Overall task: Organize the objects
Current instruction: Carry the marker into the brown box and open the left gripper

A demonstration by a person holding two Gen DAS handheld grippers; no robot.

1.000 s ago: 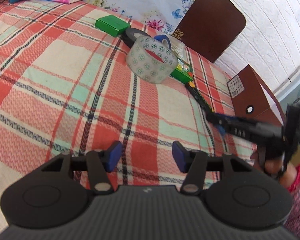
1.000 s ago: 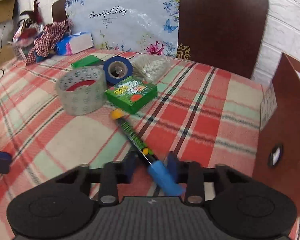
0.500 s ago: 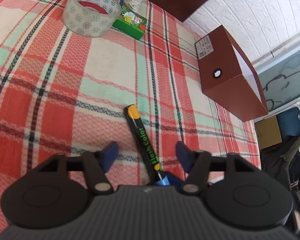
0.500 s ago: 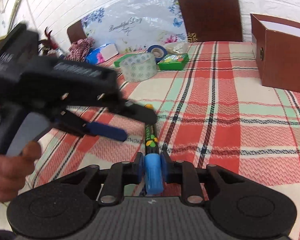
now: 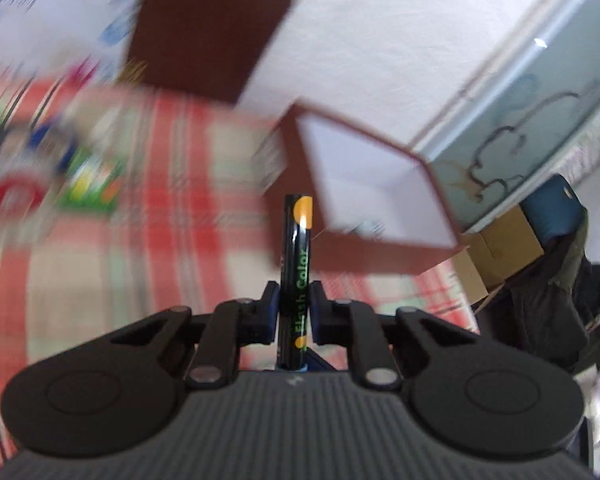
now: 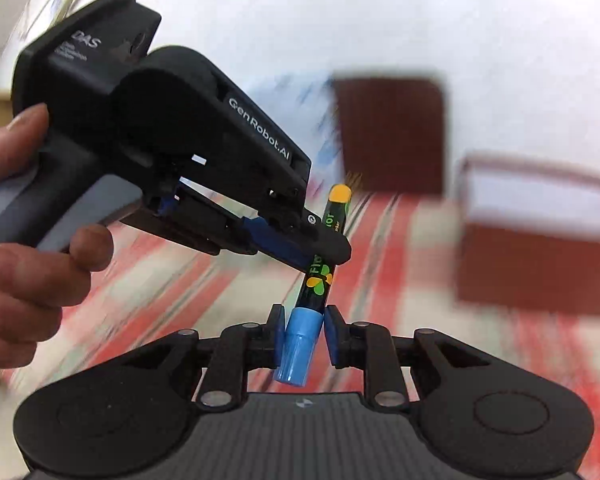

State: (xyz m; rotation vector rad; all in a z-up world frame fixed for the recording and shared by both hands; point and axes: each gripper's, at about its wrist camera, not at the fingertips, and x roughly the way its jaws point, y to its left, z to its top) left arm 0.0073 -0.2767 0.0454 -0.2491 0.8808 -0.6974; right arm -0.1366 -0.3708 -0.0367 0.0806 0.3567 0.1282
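My left gripper (image 5: 293, 312) clamps the black marker (image 5: 297, 264) mid-barrel at frame centre, off the blurred plaid desk (image 5: 148, 240). My right gripper (image 6: 303, 334) stands slightly parted around its blue cap (image 6: 298, 344); grip uncertain. Brown box (image 5: 364, 184) sits upper right.

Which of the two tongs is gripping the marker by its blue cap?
The right tongs: their blue pads sit on either side of the light blue cap. The left tongs clamp the marker higher up, on its black printed barrel.

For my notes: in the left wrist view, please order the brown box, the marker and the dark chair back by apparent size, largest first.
1. brown box, open, white inside
2. chair back, blurred; close to the box, so this order is unsure
3. marker, clearly smallest though nearest, clamped in the left gripper
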